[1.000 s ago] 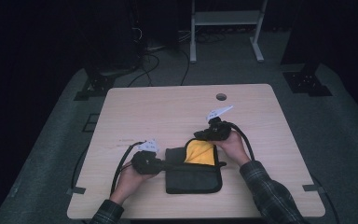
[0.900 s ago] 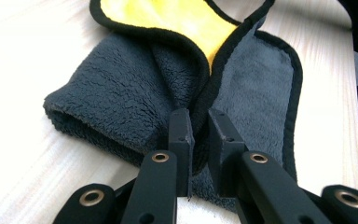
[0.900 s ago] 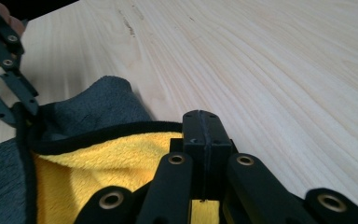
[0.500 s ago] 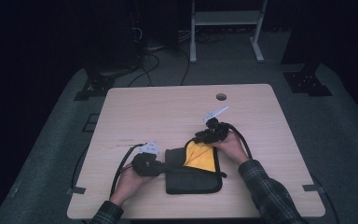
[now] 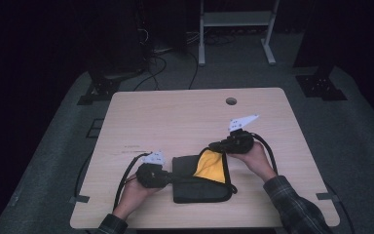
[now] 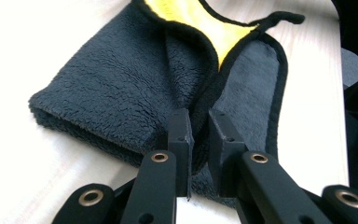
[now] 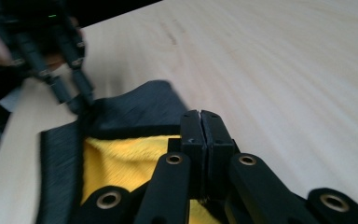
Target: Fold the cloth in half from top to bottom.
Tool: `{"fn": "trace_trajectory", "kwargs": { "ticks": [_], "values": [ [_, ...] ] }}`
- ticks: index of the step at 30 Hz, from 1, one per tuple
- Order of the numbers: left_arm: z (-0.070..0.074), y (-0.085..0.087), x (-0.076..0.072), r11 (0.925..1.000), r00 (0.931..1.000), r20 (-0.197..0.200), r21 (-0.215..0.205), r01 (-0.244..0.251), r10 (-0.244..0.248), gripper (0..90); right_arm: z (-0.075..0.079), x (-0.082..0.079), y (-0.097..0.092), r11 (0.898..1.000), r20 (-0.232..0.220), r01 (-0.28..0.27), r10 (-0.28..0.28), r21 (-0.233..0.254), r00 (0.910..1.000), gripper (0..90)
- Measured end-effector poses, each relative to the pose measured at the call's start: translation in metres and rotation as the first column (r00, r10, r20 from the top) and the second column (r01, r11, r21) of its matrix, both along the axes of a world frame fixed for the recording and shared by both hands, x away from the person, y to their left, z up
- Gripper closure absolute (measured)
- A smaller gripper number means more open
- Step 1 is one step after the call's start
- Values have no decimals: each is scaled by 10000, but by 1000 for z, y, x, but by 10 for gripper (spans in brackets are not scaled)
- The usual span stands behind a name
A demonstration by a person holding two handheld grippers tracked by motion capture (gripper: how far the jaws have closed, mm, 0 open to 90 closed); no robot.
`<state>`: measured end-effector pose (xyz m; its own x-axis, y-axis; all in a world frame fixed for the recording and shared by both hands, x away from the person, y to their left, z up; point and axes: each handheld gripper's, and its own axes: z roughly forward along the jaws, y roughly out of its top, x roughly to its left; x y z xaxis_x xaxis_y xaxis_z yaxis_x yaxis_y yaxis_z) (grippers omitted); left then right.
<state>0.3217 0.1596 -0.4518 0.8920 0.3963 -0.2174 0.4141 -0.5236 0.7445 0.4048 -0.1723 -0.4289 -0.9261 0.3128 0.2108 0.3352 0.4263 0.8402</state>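
**Fleece towel pinched at two edges, fold could slip**

Dark grey towel (image 5: 197, 183) with a yellow lining lies folded near the front of the tabletop (image 5: 175, 122). Left hand-held gripper (image 6: 200, 126) clamps its near black hem. Right hand-held gripper (image 7: 200, 122), jaws pressed together, pinches the lifted yellow flap. Thin fleece may slide out, dropping the flap crooked.

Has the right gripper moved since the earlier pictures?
Yes. In the high view the right gripper, shut on the cloth corner, has shifted up the picture toward the round hole.
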Motion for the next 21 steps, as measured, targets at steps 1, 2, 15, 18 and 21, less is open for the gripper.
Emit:
{"fn": "trace_trajectory", "kwargs": {
  "ticks": [1, 2, 15, 18, 21],
  "values": [
    [0, 0, -2, 10000, 10000, 4, 81, 44, -44, 802, -1, -5, -2, 9999, 9, -84, 84, 55, 10000, 883],
    [-1, 0, -3, 9999, 10000, 15, 111, 31, -31, 798, -2, -11, -5, 9999, -18, -136, 136, 74, 9999, 884],
    [-10, 2, -18, 9981, 9995, -101, 537, 304, -299, 700, -20, -71, -26, 9896, -269, -1136, 1116, -884, 9934, 867],
    [-7, 5, -21, 9991, 9996, -72, 331, 269, -267, 661, -24, -75, -30, 9854, -487, -1253, 1203, -1155, 9915, 792],
    [-7, 7, -23, 9990, 9995, -70, 324, 296, -294, 654, -19, -77, -32, 9888, -309, -1200, 1177, -883, 9926, 747]
  ]
}}
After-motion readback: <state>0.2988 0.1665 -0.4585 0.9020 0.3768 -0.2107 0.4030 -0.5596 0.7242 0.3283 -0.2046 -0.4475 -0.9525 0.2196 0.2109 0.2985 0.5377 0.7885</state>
